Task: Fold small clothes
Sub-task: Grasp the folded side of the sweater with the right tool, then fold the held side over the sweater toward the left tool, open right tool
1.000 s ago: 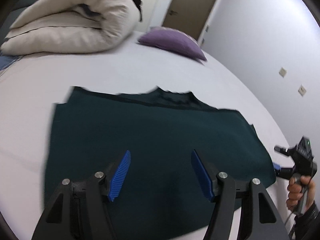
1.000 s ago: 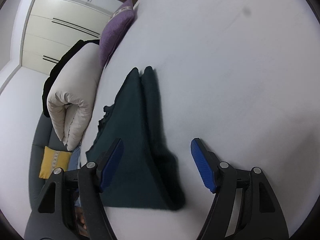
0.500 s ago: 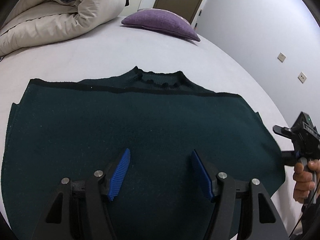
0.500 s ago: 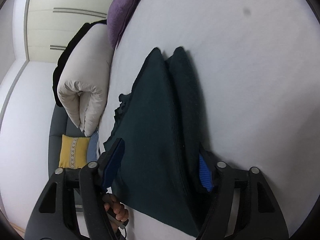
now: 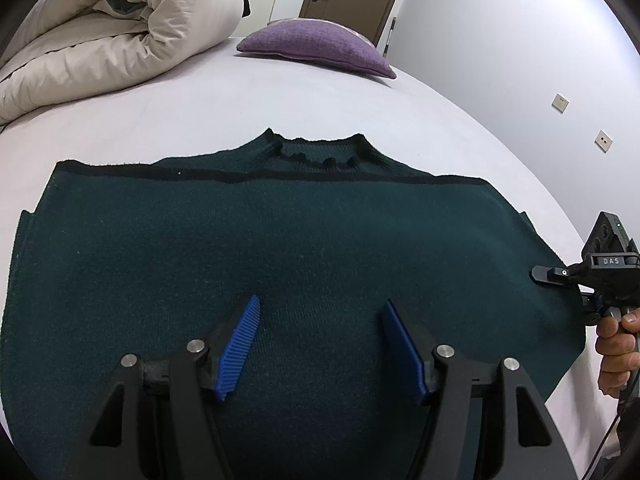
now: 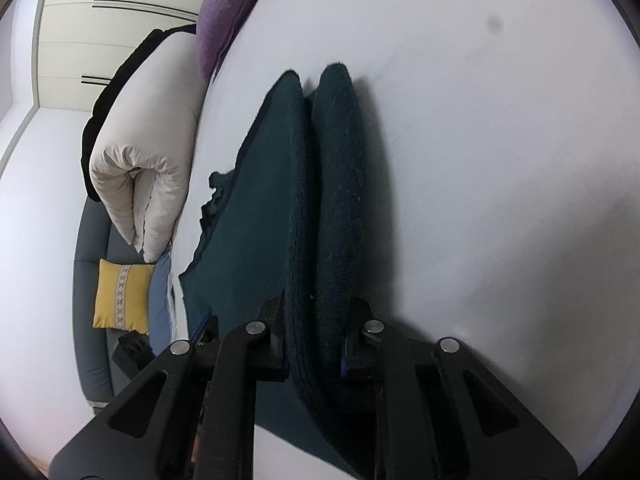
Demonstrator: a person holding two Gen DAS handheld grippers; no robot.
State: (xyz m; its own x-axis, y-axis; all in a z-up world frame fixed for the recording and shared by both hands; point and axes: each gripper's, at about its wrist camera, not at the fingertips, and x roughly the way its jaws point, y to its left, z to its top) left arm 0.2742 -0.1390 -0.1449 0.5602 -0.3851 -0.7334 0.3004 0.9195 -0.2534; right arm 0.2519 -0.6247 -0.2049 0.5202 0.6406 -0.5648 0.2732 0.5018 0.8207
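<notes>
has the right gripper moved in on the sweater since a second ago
Yes. The right gripper advanced along the bed onto the sweater's edge; its jaws have just been closing on it.

Sweater (image 5: 304, 248) flat on bed (image 5: 360, 112), collar at far edge. Pillow (image 5: 316, 46) beyond it; rolled duvet (image 5: 108, 36) far left. Left tool (image 5: 320, 344) above sweater's near middle. Right tool (image 6: 314, 332) at sweater's right edge, fold between its pads.
</notes>
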